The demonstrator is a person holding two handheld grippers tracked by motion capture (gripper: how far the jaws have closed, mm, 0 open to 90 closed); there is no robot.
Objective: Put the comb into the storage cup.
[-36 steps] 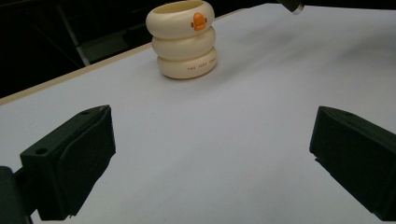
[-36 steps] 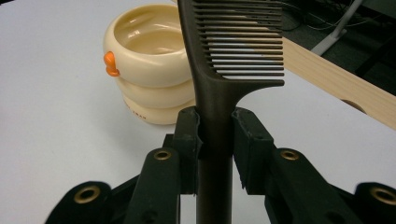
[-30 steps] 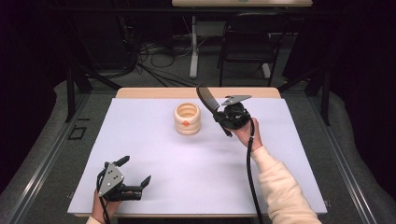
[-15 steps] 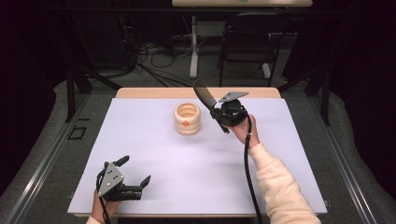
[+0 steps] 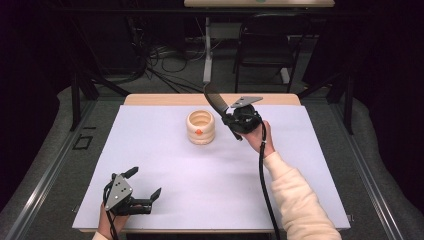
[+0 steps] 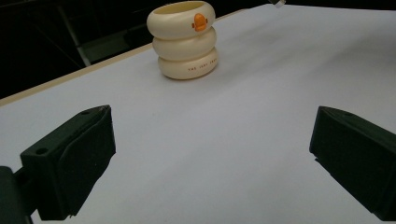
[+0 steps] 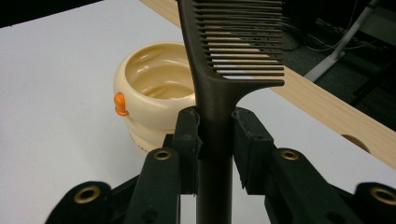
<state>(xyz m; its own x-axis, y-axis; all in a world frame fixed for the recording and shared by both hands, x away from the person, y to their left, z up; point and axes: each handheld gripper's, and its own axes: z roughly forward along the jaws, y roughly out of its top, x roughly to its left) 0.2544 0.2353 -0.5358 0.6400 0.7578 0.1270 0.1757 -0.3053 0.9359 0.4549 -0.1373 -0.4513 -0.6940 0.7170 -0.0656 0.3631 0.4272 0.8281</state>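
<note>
A cream cup (image 5: 200, 127) made of stacked rings, with a small orange mark, stands upright at the far middle of the white table top (image 5: 165, 160). Just to its right, my right gripper (image 5: 227, 114) is shut on the handle of a dark comb (image 5: 214, 99), which rises up and to the left above the cup's right side. In the right gripper view the comb (image 7: 233, 42) stands between the pads, teeth to the right, and the cup (image 7: 154, 88) lies behind on the left. My left gripper (image 5: 145, 183) rests open at the near left corner, its jaws wide apart (image 6: 210, 158) and facing the cup (image 6: 184, 39).
The table's wooden far edge (image 5: 170, 99) runs just behind the cup and comb. Beyond it are a dark floor with cables (image 5: 165, 65), a stand's pole (image 5: 207, 50) and a chair (image 5: 265, 45). A cable (image 5: 262, 175) trails from the right gripper along the cream sleeve (image 5: 300, 205).
My right gripper and the comb have drifted slightly left and away, closer to the cup. The left gripper has stayed in place.
</note>
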